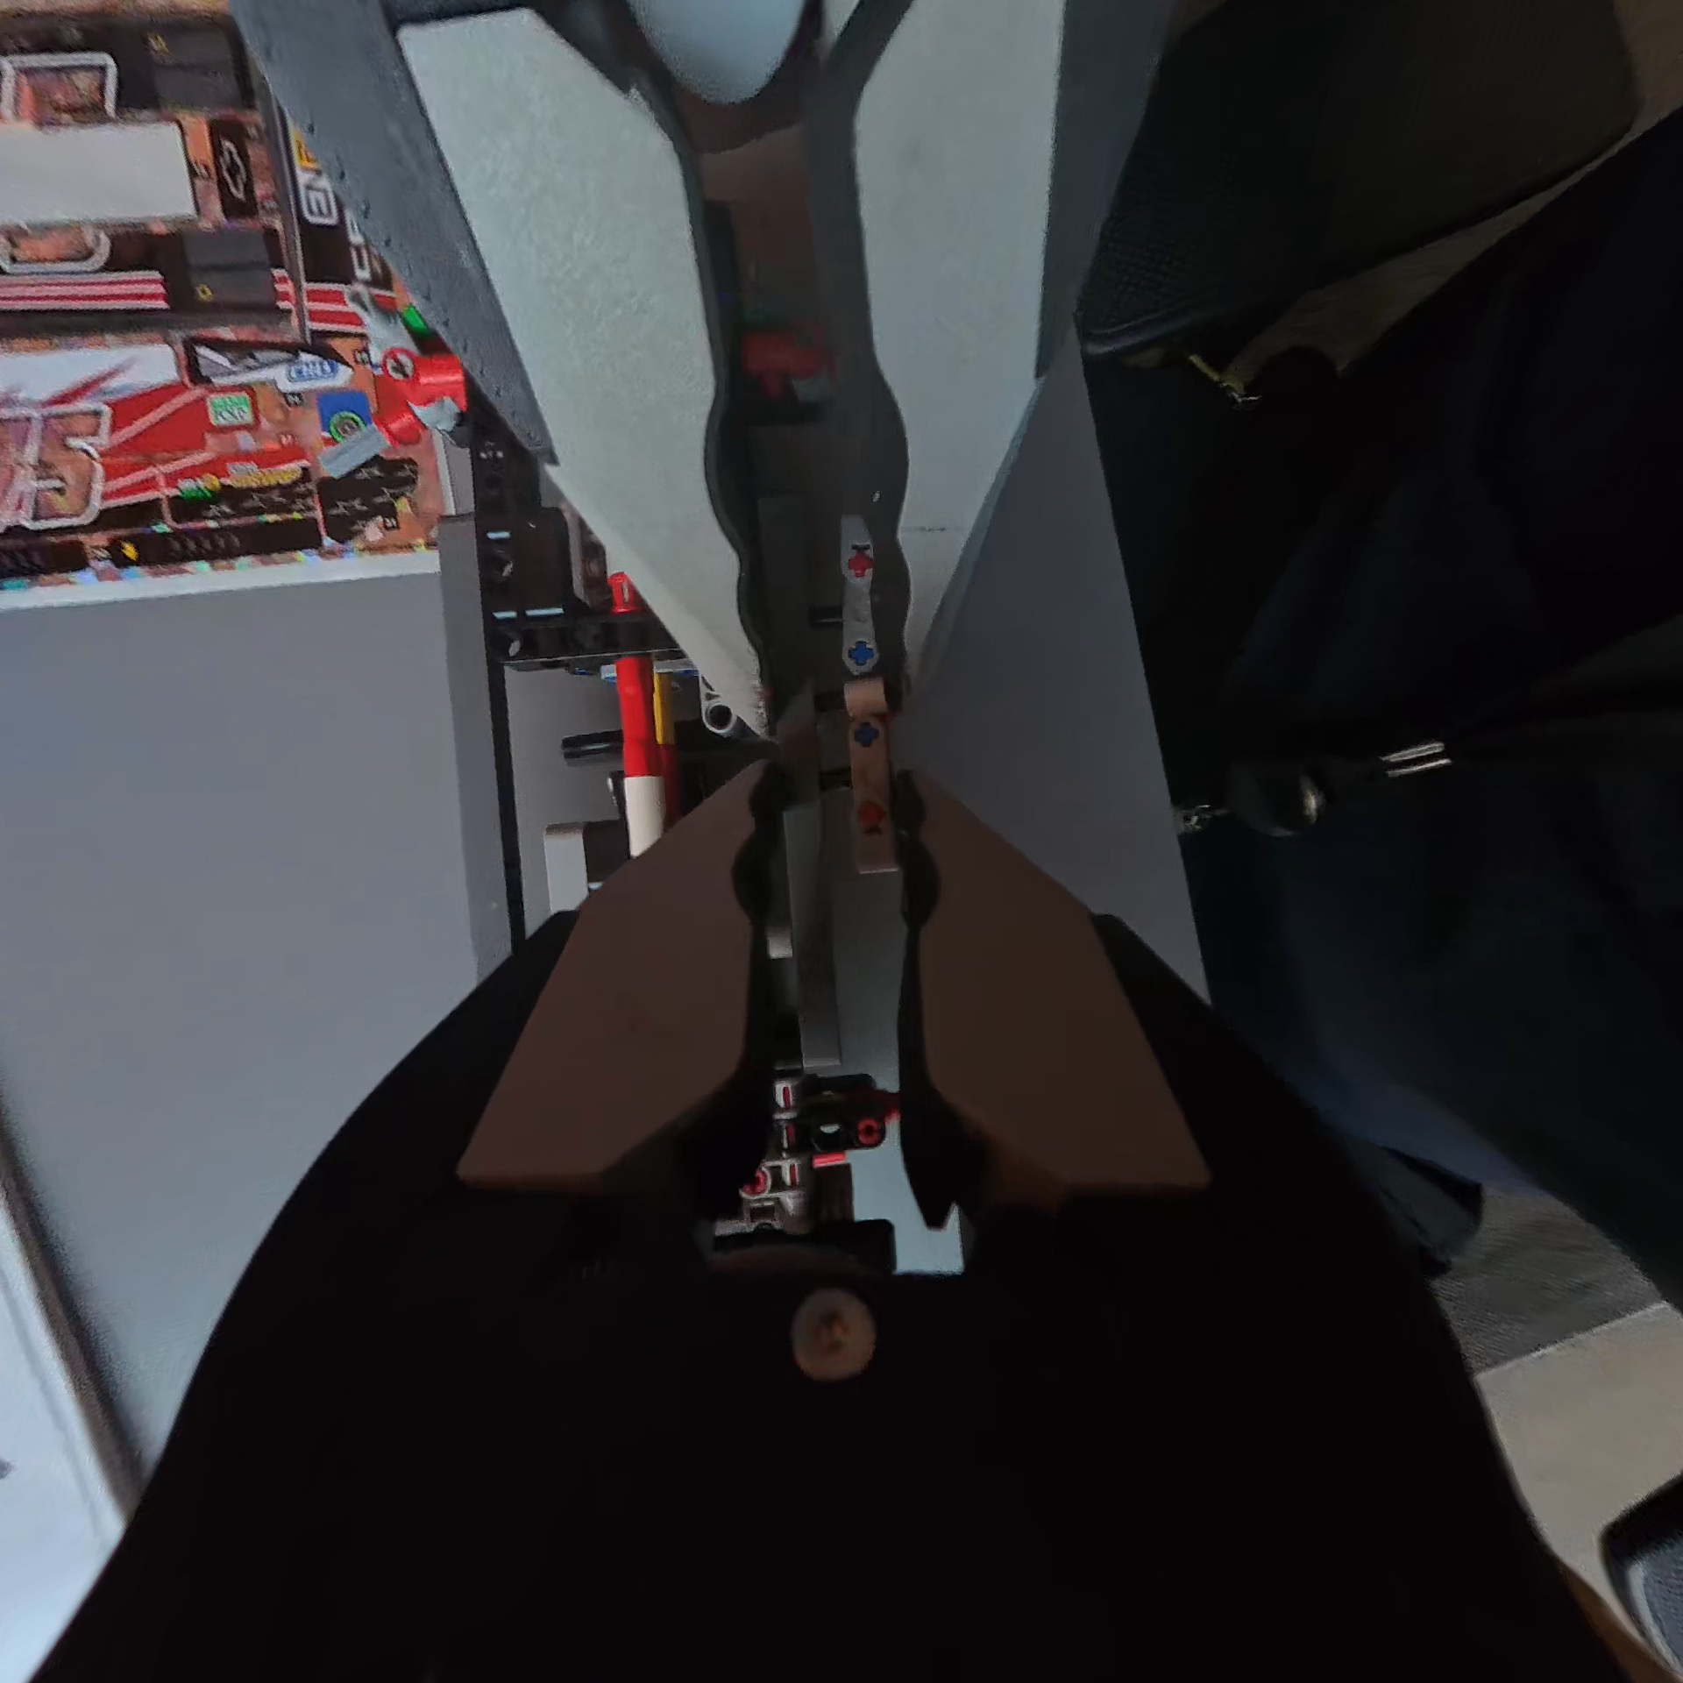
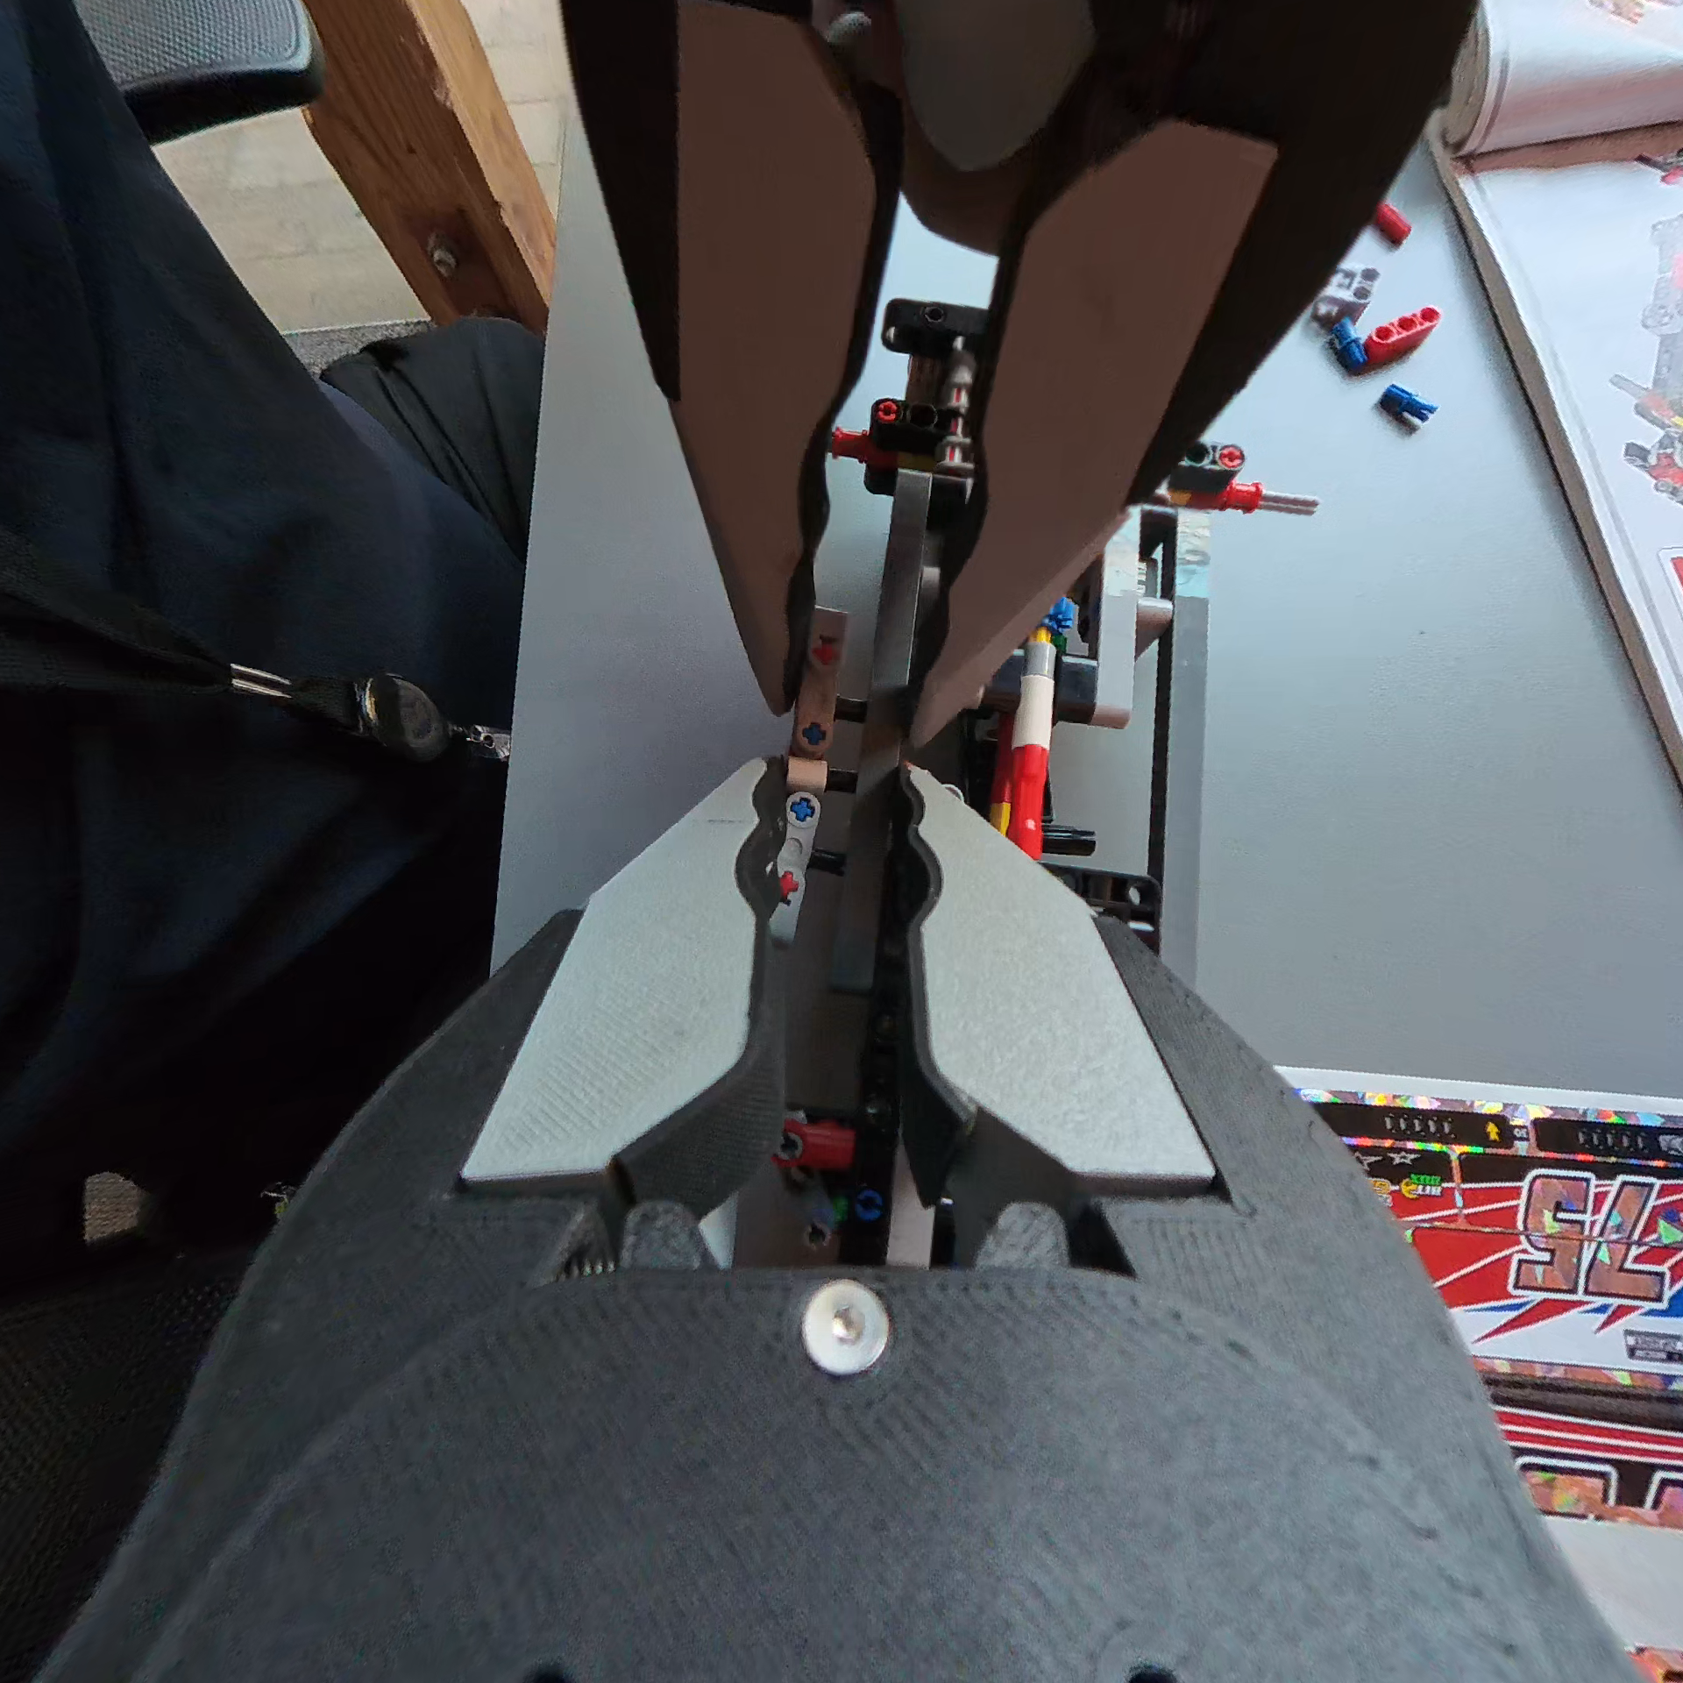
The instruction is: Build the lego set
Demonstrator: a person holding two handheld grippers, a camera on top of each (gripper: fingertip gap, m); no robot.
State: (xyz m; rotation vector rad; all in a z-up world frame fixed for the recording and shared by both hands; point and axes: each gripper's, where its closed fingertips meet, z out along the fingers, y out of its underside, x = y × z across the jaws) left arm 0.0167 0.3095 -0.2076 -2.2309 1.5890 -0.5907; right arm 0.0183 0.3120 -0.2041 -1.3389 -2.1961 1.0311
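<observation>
I see a plain grey matte tabletop (image 2: 1366, 820) whose near edge runs beside a person in dark navy clothing (image 2: 228, 546), seated against it. A black mesh chair (image 2: 209, 55) and a slanted wooden beam (image 2: 428, 155) stand beyond that edge, over a pale floor.

A glossy red, white and black printed sheet (image 2: 1566, 1275) lies at one edge of the tabletop. An open white instruction booklet (image 2: 1566, 82) lies along the far edge in the right wrist view. Near the booklet I count scattered small red and blue plastic building pins (image 2: 1393, 337), loose on the grey surface.

The main item is a grey and black plastic building-brick assembly (image 2: 897, 583), held up off the tabletop near the person's edge. Its thin tan and light grey link beams (image 2: 806, 774) carry blue and red cross-shaped axle ends. A red, white and yellow rod (image 2: 1029, 756) stands in its black frame behind.

The left hand-held gripper (image 1: 833, 774), with brown fingers, is at a narrow setting, its pads closed on the assembly's grey plate and tan link. The right hand-held gripper (image 2: 838, 783), with grey fingers, faces it tip to tip, likewise narrow and clamped on the same assembly from the opposite end.
</observation>
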